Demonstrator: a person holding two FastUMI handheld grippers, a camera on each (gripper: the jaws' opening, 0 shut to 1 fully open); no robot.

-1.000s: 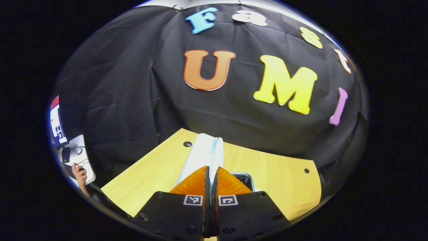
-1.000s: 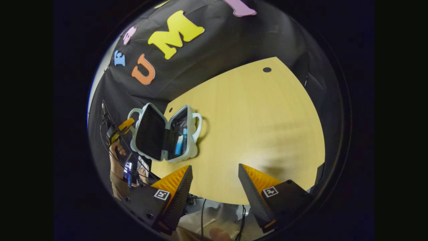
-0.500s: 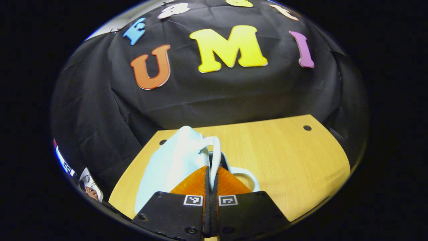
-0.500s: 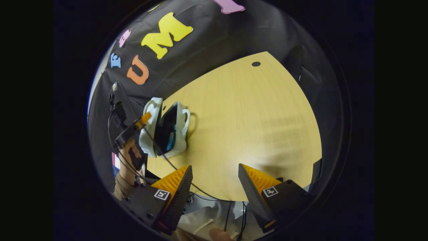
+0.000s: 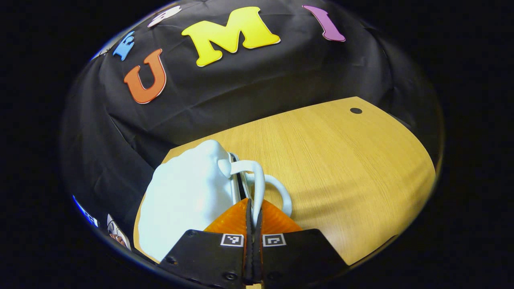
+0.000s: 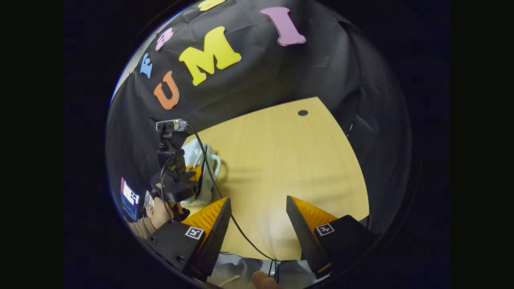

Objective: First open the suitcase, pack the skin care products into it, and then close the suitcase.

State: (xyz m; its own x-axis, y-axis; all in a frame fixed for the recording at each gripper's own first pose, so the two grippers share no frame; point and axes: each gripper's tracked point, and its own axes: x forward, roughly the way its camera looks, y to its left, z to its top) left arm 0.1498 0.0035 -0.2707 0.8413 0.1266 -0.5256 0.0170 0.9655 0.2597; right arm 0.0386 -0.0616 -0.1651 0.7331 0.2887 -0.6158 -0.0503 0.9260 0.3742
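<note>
— Where is the suitcase?

— Pale blue-white, at the left part of the wooden table, near the black cloth wall; its two halves stand nearly together, a thin dark gap between them.

— And the left claw?

— Pinched tight on the nearer handle, both fingers pressing it. A second handle loops just beside.

— The right claw?

— Spread wide over the table's near edge, gripping nothing. In the right gripper view, a hand holds the left claw at the suitcase, cable trailing.

Wood table w/ grommet hole, monitor (lit, far left)
</note>
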